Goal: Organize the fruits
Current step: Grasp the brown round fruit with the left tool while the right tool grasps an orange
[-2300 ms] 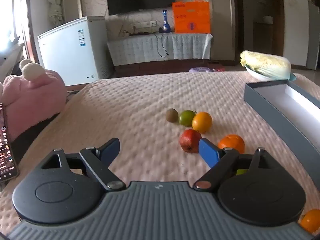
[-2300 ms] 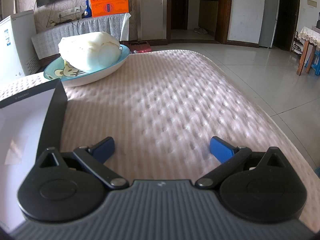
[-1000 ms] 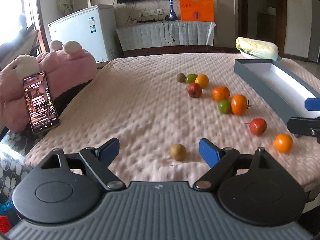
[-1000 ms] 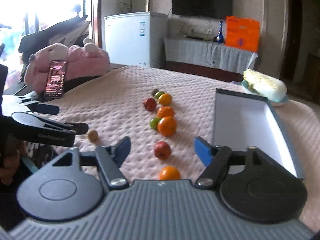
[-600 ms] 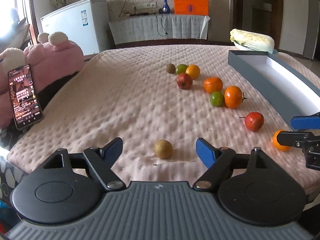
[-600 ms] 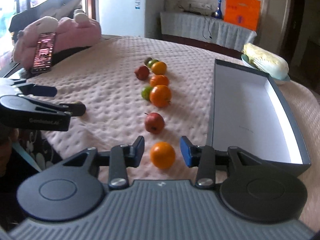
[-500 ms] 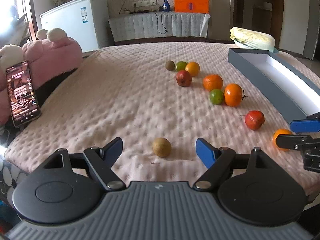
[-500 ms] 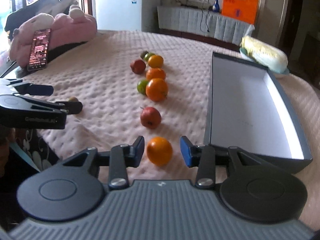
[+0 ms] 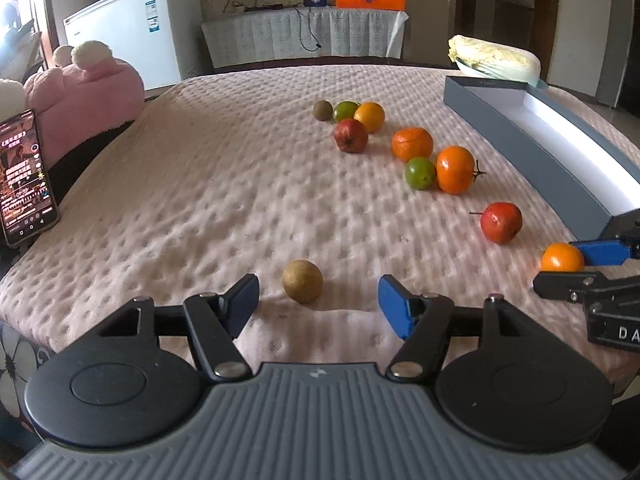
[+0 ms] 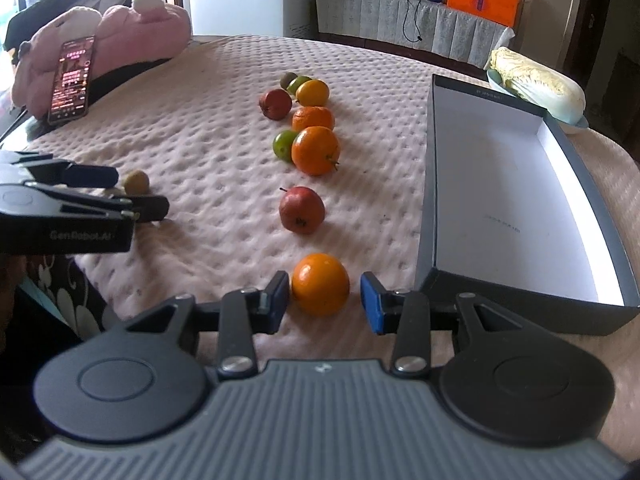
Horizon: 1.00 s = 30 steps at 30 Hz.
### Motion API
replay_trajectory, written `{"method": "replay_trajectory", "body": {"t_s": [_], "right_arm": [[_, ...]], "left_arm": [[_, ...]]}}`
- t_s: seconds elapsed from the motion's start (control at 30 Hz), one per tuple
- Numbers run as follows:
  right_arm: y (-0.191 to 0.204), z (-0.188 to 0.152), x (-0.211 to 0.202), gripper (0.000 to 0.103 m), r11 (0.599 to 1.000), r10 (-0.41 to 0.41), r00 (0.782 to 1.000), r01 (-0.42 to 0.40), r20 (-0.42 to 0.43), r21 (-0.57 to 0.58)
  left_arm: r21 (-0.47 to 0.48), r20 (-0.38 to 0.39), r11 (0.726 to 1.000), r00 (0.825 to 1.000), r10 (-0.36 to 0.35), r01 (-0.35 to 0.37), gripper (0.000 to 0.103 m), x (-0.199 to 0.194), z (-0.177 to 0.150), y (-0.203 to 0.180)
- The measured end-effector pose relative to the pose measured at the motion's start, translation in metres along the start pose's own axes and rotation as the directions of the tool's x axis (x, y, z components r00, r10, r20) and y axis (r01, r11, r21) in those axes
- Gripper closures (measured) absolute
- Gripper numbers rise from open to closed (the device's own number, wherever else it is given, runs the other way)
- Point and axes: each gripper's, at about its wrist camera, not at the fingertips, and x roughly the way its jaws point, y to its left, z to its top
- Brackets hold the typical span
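A small brown fruit (image 9: 302, 281) lies near the front edge of the pink quilted table. It sits between the fingers of my left gripper (image 9: 318, 298), whose jaws are closing without touching it. An orange (image 10: 320, 283) rests between the pads of my right gripper (image 10: 325, 298), with a gap still showing on its right side. From the left wrist view, the right gripper (image 9: 558, 266) straddles that orange (image 9: 562, 257). Beyond them lie a red fruit (image 10: 301, 210), a big orange (image 10: 315, 150), a green fruit (image 10: 285, 145) and several more. The grey box (image 10: 426, 184) stands open to the right.
A phone (image 9: 24, 176) leans on a pink plush (image 9: 88, 96) at the left. A cabbage (image 10: 536, 84) lies in a dish behind the box. The table's front edge drops off just under both grippers. A white fridge (image 9: 132, 36) stands in the back.
Both grippers have sunk toward the table and tilted down. The right jaws narrowed around the orange, and the left jaws narrowed around the brown fruit.
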Motion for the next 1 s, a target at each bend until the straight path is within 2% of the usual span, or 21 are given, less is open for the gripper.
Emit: {"method": "replay_trajectory", "body": {"t_s": [0.1,0.13,0.4,0.6,1.0], "right_arm": [[-0.002,0.000,0.000,0.062,1.000,0.014,1.000,-0.014,-0.003,0.012],[-0.002,0.000,-0.001,0.070,1.000,0.025,1.000,-0.025,-0.001,0.015],[-0.001,0.000,-0.001,0.070,1.000,0.023,1.000,-0.023,-0.003,0.007],[-0.001,0.000,0.000,0.069,1.000,0.017,1.000,-0.017,-0.001,0.000],[0.000,0.002,0.000,0.070,1.000,0.017,1.000,-0.018,-0.010,-0.006]], "left_arm": [[-0.002,-0.002,1.000,1.000,-0.005,0.005,0.032,0.000,-0.001,0.001],[-0.007,0.000,1.000,1.000,-0.012,0.012,0.032,0.000,-0.001,0.002],[-0.017,0.002,0.999,1.000,-0.030,0.030,0.034,0.001,0.000,0.001],[0.029,0.002,0.999,1.000,-0.030,0.030,0.034,0.001,-0.001,-0.007],[-0.041,-0.012,0.999,1.000,-0.028,0.028,0.034,0.003,0.000,0.008]]}}
